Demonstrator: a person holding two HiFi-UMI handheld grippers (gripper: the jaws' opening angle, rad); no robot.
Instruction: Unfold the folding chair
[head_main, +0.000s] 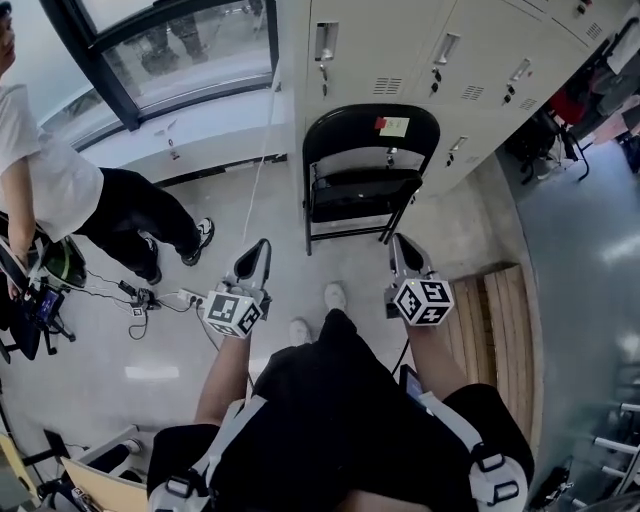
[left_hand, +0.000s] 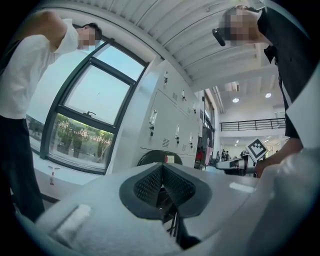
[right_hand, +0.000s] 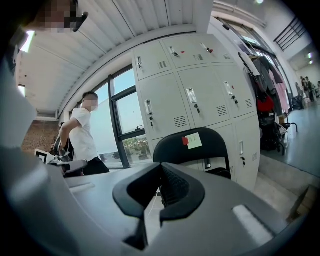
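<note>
Pale floor (head_main: 100, 345), black folding chair (head_main: 362, 190) standing

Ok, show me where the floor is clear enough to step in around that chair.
Bare floor lies between the folding chair and your shoes, and left of the chair up to the bystander's legs, save one white cord. Crowded: cables at far left, wooden slats at right, lockers directly behind the chair.

The chair (head_main: 350, 130) has a matt black back and thin dark metal frame, with a paper note (head_main: 395, 126) stuck on. Lockers (head_main: 380, 40) look like painted metal; the floor (head_main: 150, 372) is glossy, the bench (head_main: 505, 310) slatted wood.
</note>
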